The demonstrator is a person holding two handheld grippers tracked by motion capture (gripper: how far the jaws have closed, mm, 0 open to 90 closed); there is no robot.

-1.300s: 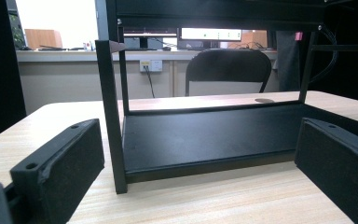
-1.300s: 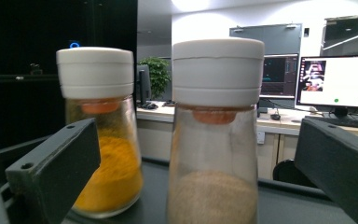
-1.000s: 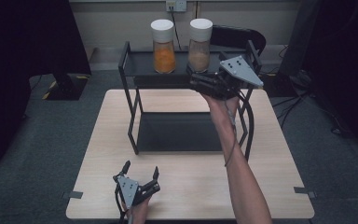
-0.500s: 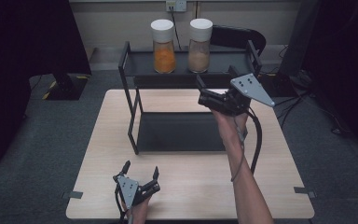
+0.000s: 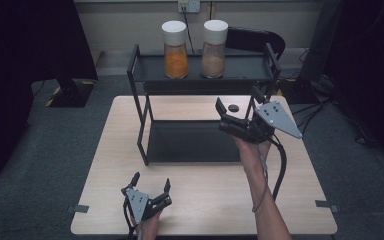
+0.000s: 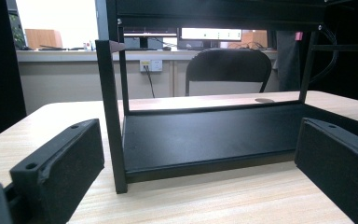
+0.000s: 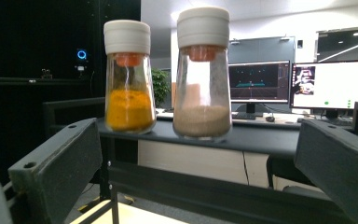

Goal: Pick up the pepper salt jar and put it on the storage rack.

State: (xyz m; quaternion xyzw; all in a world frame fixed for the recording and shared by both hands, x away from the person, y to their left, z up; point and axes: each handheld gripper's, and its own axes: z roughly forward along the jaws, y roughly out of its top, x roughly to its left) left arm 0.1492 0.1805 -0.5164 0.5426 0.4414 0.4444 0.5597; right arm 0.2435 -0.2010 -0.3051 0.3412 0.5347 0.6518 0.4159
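1. Two glass jars stand side by side on the top shelf of a black metal rack, at the table's twelve o'clock end in the high view.
2. The orange jar has a wide white cap, an orange collar under the cap and clear glass that flares toward the base. Bright orange powder fills roughly its lower third.
3. The brown jar is the same shape, with the same white cap and orange collar. Its powder is pale brown and lies a little lower than the orange.
4. In the right gripper view the orange jar sits at ten o'clock and the brown jar near twelve. They stand upright, close together, with a narrow gap between them.
5. The right gripper is held in the air in front of the rack, at about five o'clock from the brown jar. Its jaws are spread wide and hold nothing, and it is well apart from both jars.
6. The left gripper rests low at the table's six o'clock edge, its jaws also spread apart and empty, facing the rack's lower shelf.
7. A small dark disc lies on the table behind the rack.
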